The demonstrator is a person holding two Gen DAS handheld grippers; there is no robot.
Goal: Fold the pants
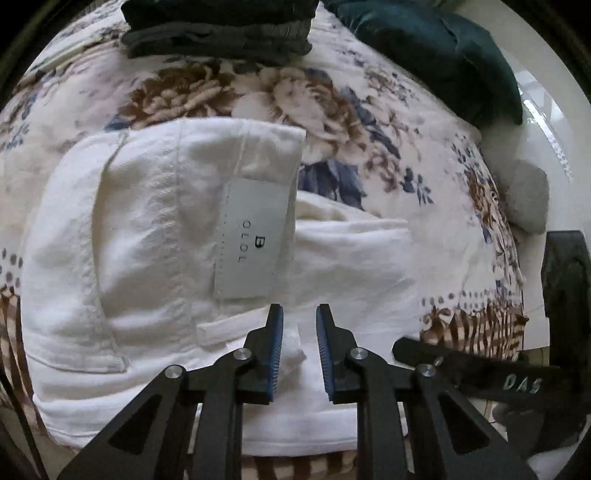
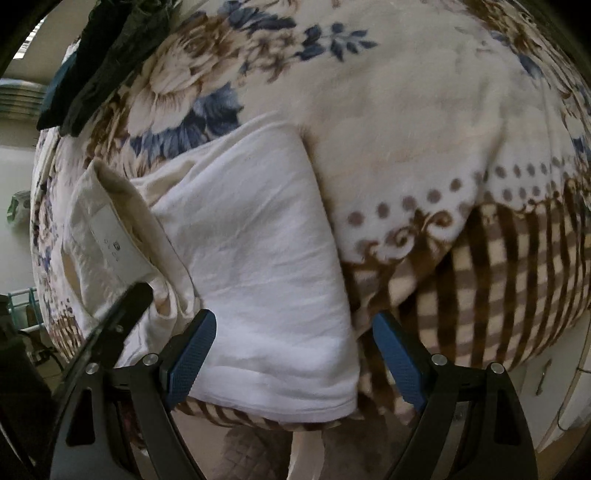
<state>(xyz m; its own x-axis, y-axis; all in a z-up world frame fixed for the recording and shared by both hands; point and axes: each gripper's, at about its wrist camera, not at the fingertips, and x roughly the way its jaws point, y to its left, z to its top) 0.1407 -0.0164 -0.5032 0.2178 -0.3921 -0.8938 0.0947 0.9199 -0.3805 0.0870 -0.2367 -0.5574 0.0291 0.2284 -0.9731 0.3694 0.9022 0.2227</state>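
Observation:
White pants [image 1: 155, 229] lie folded into a compact bundle on a floral blanket [image 1: 332, 99], with a grey brand patch [image 1: 251, 240] facing up. My left gripper [image 1: 299, 314] hangs over the bundle's near edge. Its blue pads [image 1: 275, 354] stand a narrow gap apart, and only the cloth below shows between them, none of it clamped. In the right wrist view the pants [image 2: 251, 258] fill the middle. My right gripper [image 2: 295, 321] is wide open above their near right corner, with one pad [image 2: 192, 354] over the cloth and the other over the blanket [image 2: 406, 110].
A stack of dark folded clothes [image 1: 221, 29] sits at the far side of the blanket, with a teal cushion [image 1: 436, 55] to its right. The right gripper's black body [image 1: 480, 373] shows at the lower right. The blanket's striped border [image 2: 498, 277] drops off the near edge.

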